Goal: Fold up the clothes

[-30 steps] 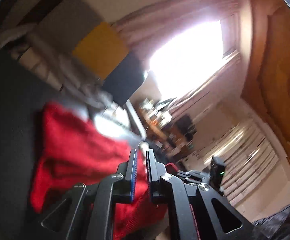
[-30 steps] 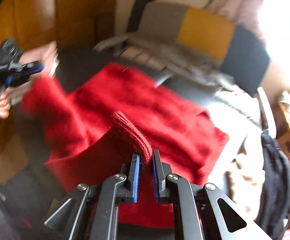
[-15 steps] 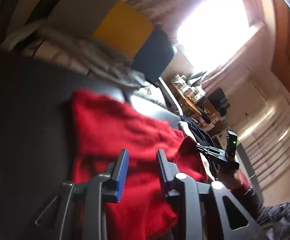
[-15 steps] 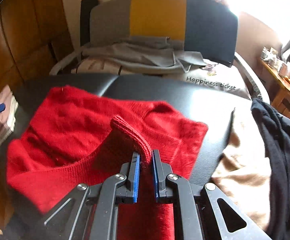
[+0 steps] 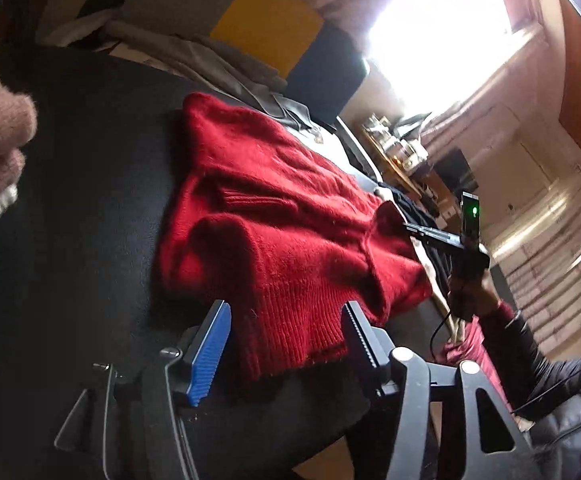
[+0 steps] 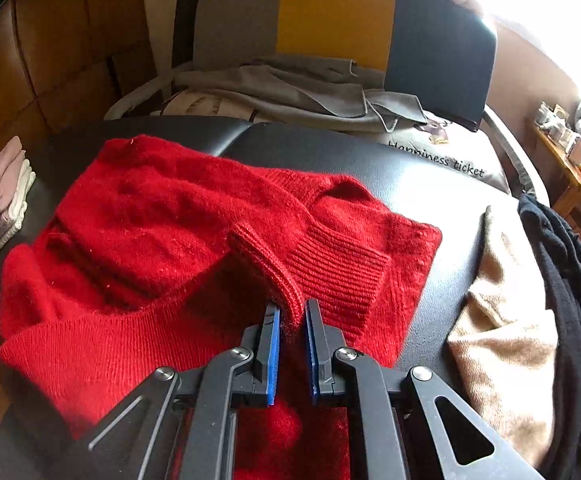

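My right gripper (image 6: 290,314) is clamped on a ribbed edge of the fuzzy red knitted sweater (image 6: 194,224), holding it raised just ahead of my fingers, while the rest of the garment spreads forward and to my left across the black padded surface (image 6: 410,168). My left gripper (image 5: 284,334) has just been opening — its jaws stand wide, pressing on nothing, with the sweater's ribbed hem lying between and just beyond them. The hem runs crosswise to my left fingers, and that hand is the nearer one to it — so I judge the next grab belongs there.
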### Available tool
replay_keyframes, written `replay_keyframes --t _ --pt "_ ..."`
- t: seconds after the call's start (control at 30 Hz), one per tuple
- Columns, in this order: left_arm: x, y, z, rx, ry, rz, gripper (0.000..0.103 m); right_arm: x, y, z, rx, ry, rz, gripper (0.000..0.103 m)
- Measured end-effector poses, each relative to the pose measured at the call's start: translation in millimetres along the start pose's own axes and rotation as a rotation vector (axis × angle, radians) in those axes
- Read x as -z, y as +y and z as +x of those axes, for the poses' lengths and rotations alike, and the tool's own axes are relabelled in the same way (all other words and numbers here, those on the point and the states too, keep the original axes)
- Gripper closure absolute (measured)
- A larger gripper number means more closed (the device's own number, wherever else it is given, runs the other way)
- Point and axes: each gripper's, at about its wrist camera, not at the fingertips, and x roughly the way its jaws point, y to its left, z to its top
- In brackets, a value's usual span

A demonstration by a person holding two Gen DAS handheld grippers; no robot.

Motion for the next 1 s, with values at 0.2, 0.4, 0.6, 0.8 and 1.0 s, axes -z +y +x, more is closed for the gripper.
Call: replay_keyframes --t 0.2,0.4,0.6,0.8,1.0 --pt "-11.5 1.5 25.5 0.017 0.054 0.053 0.043 5.7 0.4 3.1 0.007 0.03 0.013 0.091" --pt "-19.7 11.2 62.6 0.026 0.128 0.045 0.047 5.3 1.7 5.1 0.021 0.043 0.01 0.091" --pt "-25.9 -2.6 52.5 0.144 0.088 0.026 0.094 4.2 2.3 -4.3 0.035 0.033 0.001 0.091" --pt "-67.5 -41.0 3.5 0.342 -0.108 0.051 0.094 -7.0 6.7 -38.8 0.046 -0.05 -0.04 0.091" --pt "-137.7 -47.7 -0.6 0.396 -0.23 0.022 0.094 -32.5 -15.7 -71.4 0.104 -0.145 -0.014 0.094"
